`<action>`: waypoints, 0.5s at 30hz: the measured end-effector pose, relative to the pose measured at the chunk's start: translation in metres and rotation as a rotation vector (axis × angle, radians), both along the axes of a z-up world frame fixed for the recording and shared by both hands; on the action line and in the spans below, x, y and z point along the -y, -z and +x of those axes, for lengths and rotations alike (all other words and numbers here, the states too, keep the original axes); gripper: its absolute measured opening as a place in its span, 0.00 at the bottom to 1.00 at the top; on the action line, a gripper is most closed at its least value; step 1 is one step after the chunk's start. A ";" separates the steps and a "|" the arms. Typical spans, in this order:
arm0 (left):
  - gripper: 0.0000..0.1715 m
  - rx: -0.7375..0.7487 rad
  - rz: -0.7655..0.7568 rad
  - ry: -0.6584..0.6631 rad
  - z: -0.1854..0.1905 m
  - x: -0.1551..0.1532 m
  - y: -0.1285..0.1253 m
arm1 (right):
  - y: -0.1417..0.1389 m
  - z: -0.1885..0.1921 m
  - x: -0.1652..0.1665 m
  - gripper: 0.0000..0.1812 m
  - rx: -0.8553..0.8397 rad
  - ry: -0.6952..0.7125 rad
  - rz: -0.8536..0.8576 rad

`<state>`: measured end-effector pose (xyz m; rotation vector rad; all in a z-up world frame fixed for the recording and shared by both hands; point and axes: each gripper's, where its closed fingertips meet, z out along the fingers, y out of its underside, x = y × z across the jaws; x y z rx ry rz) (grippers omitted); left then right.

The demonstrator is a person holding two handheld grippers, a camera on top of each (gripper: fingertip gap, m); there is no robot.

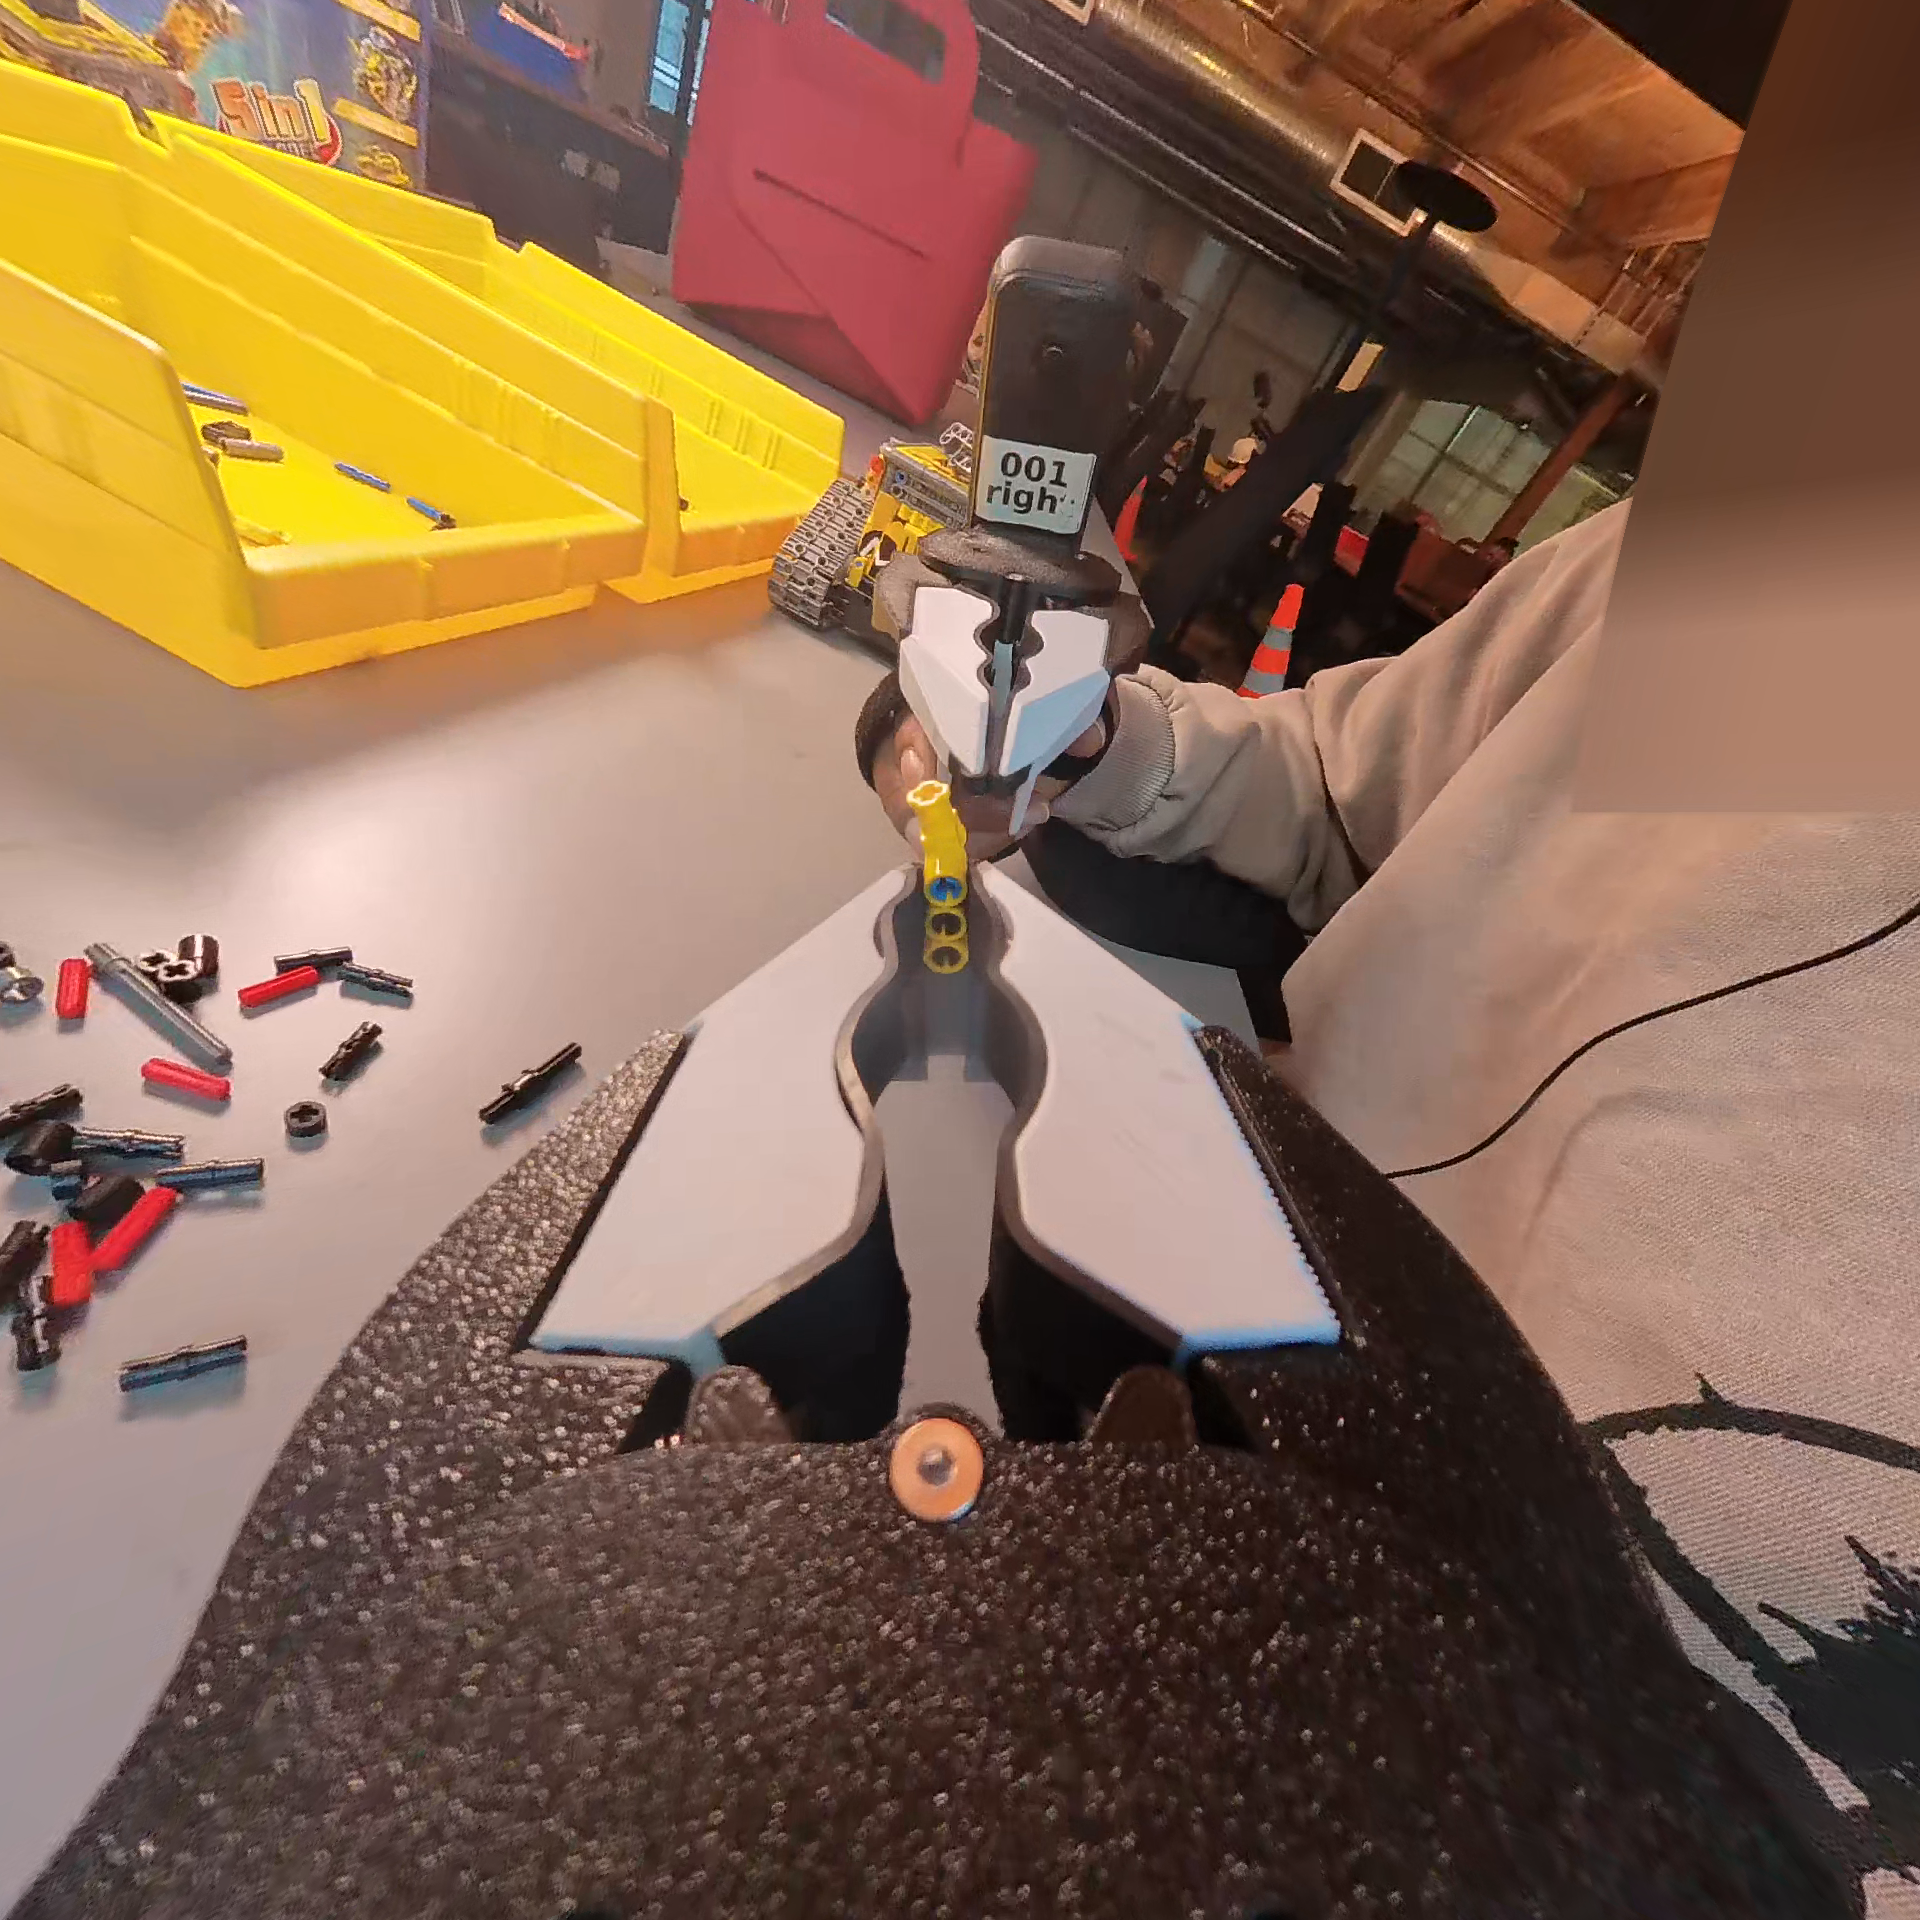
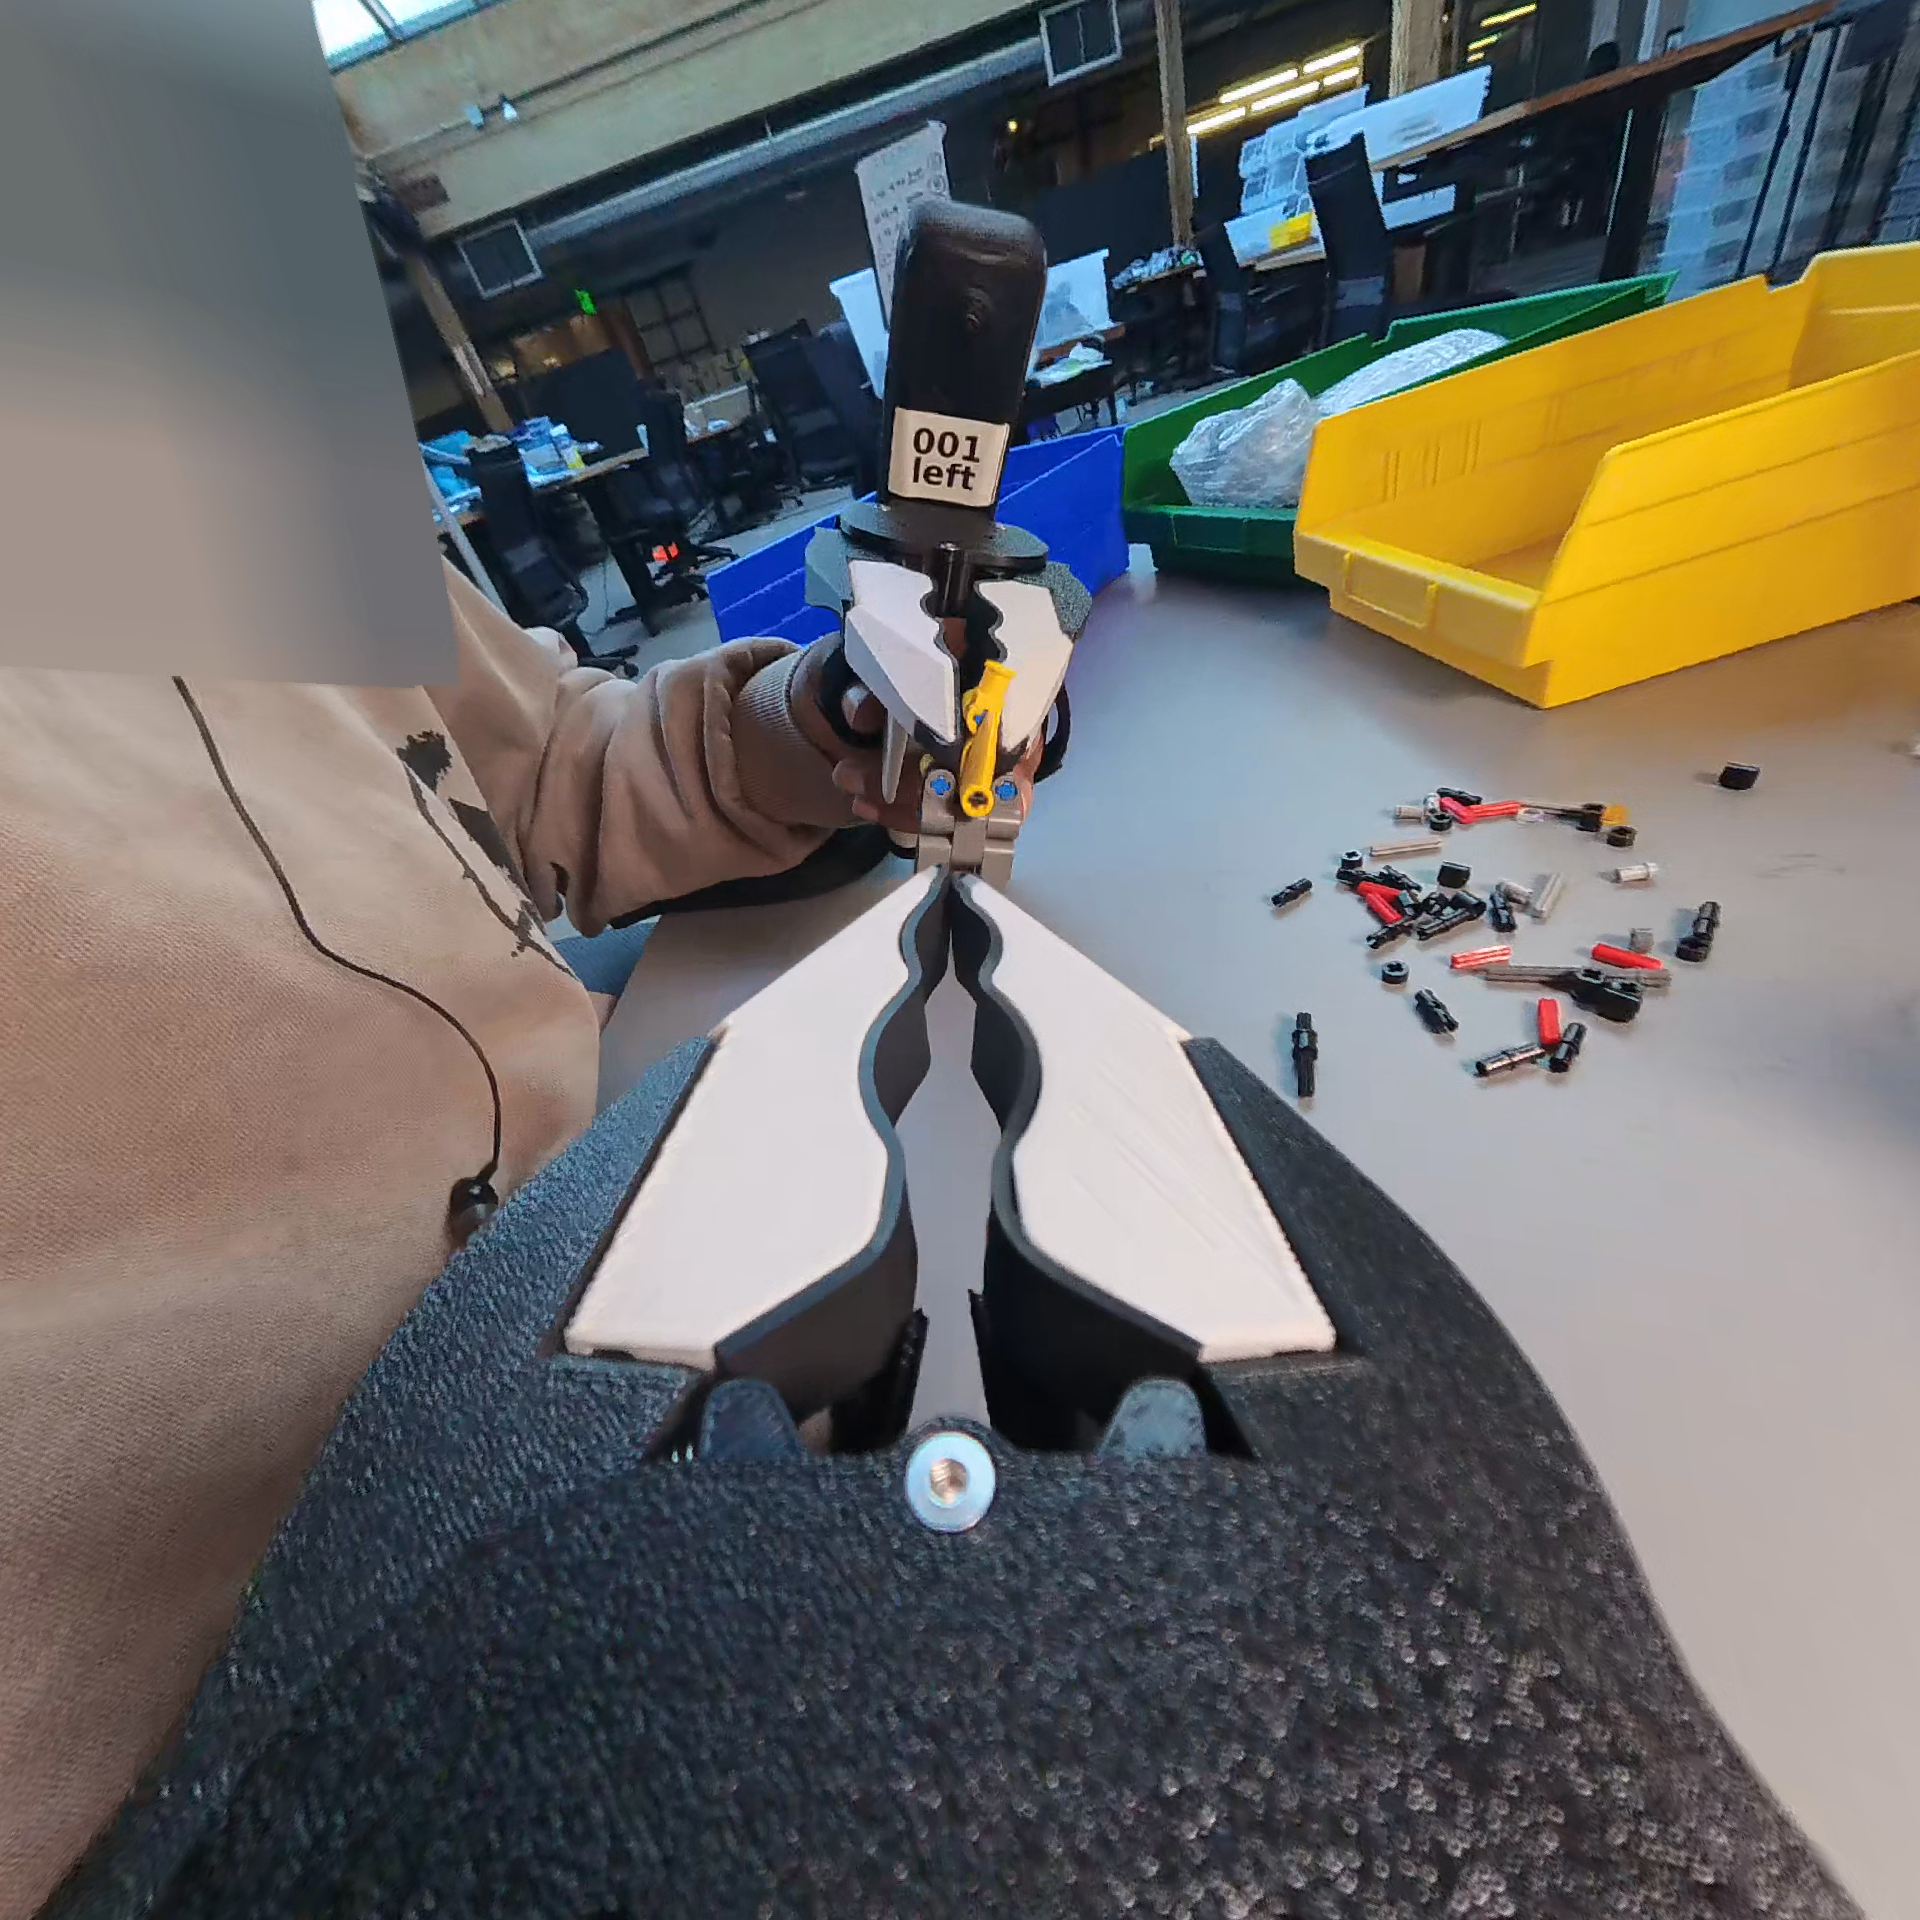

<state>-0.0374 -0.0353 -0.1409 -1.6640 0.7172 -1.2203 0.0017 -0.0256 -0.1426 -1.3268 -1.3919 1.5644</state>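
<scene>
My left gripper (image 1: 943, 885) is shut on a yellow beam with holes (image 1: 938, 836) that sticks out past its tips; a blue pin sits in one hole. My right gripper (image 2: 951, 883) is shut on a small grey connector piece (image 2: 966, 844) with two blue pins at its top. The two grippers face each other tip to tip above the grey table. In the right wrist view the left gripper (image 2: 971, 750) holds the yellow beam (image 2: 982, 732) with its end against the grey piece. In the left wrist view the right gripper (image 1: 987, 788) is just beyond the beam.
Loose black, red and grey pins and axles lie on the table (image 1: 156, 1101) (image 2: 1507, 925). Yellow bins (image 1: 416, 592) (image 2: 1558, 551), a red bin (image 1: 831, 208), green (image 2: 1195, 520) and blue (image 2: 1070, 499) bins stand behind. A yellow tracked model (image 1: 862, 530) stands nearby. A person's beige sleeve (image 1: 1351, 748) is close. My right fingertips sit around 5 cm from my left ones.
</scene>
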 end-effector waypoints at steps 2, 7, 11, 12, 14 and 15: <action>0.04 0.006 -0.005 0.017 0.005 0.002 0.001 | 0.003 -0.004 -0.002 0.00 0.008 0.034 -0.001; 0.04 -0.051 0.019 0.090 0.032 0.016 0.012 | -0.002 -0.013 0.015 0.06 -0.012 0.001 -0.011; 0.04 -0.058 0.025 0.104 0.038 0.019 0.014 | 0.005 -0.012 0.024 0.02 0.020 -0.037 0.011; 0.04 -0.058 0.031 0.105 0.039 0.020 0.013 | 0.006 -0.011 0.025 0.02 0.025 -0.043 0.014; 0.04 -0.072 0.046 0.110 0.041 0.022 0.013 | 0.006 -0.009 0.027 0.03 0.025 -0.056 0.013; 0.04 -0.075 0.051 0.108 0.041 0.022 0.013 | 0.005 -0.009 0.028 0.02 0.025 -0.061 0.009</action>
